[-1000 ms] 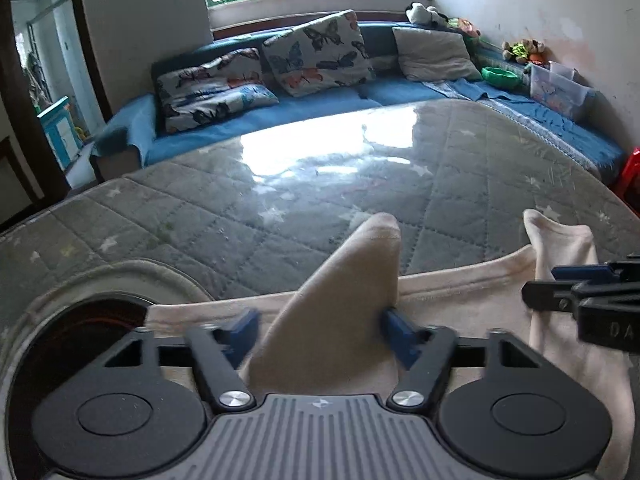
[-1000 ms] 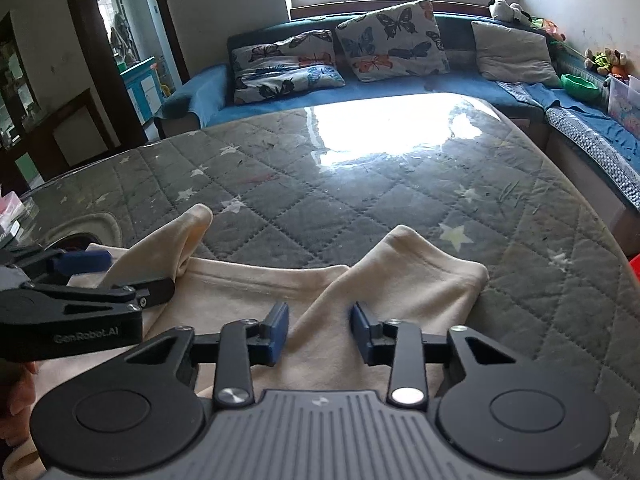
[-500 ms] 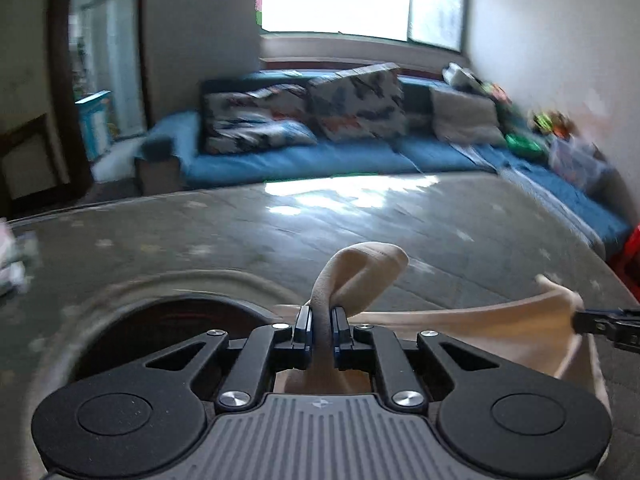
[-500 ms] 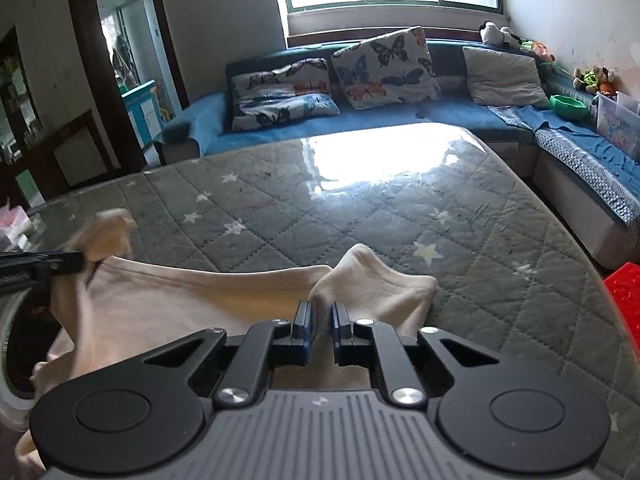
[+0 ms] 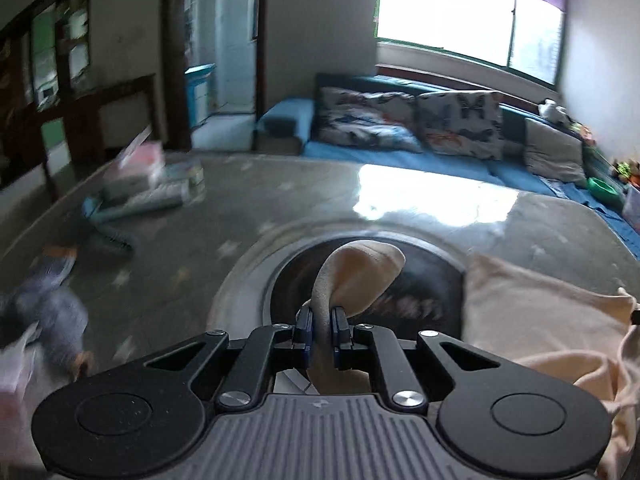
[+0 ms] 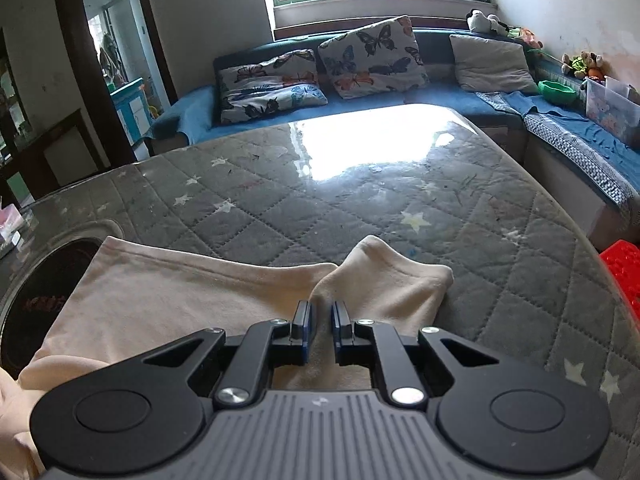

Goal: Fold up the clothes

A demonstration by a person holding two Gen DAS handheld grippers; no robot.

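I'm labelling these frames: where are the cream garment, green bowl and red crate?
cream fabric garment [image 6: 168,296], right wrist view, flat body panel
green plastic bowl [image 6: 557,91], right wrist view, rim
red plastic crate [image 6: 624,270], right wrist view, top face

We see our right gripper [image 6: 320,320] pinching a raised corner of the cream garment [image 6: 160,292], which lies spread on the quilted, star-patterned table [image 6: 360,208] and partly covers a dark round inset [image 6: 44,292].

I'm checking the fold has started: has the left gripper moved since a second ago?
Yes. The left gripper, shut on the cream garment, has swung left: the butterfly pillows slid rightward in its view.
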